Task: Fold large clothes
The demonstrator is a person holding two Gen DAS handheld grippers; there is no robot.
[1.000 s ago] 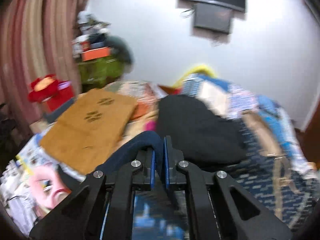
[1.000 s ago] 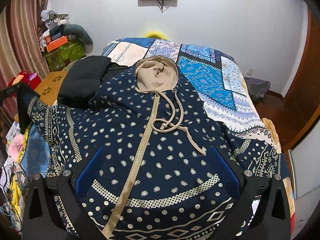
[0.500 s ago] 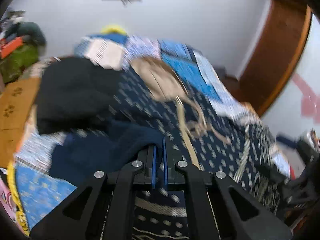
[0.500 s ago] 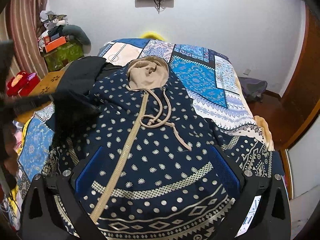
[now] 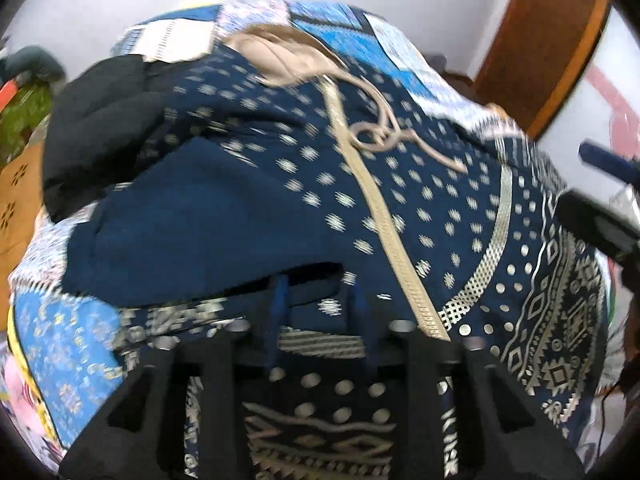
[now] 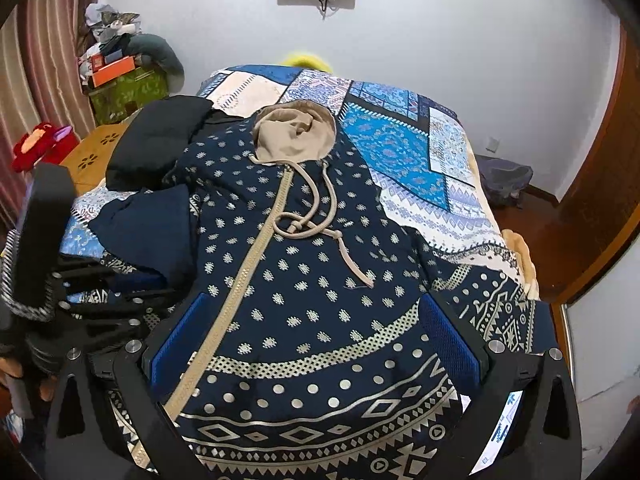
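Note:
A navy hooded garment (image 6: 312, 280) with gold dots, a beige hood (image 6: 296, 136) and a beige drawstring lies face up on the bed. Its left sleeve (image 5: 208, 220) is folded inward over the body, plain navy side up; it also shows in the right wrist view (image 6: 152, 232). My left gripper (image 5: 318, 300) is open just over the garment's left side, its jaws a small gap apart with the sleeve edge lying loose by them. My right gripper (image 6: 312, 340) is wide open and empty above the hem.
A patchwork blue bedspread (image 6: 400, 140) covers the bed. A black garment (image 6: 160, 140) lies at the far left of the bed. A wooden stool (image 6: 92, 156) and piled boxes (image 6: 124, 84) stand left. A wooden door (image 6: 612, 200) is on the right.
My left gripper carried the left sleeve from the bed's left side over the garment's body, then opened and let it go. The right gripper stayed open above the hem.

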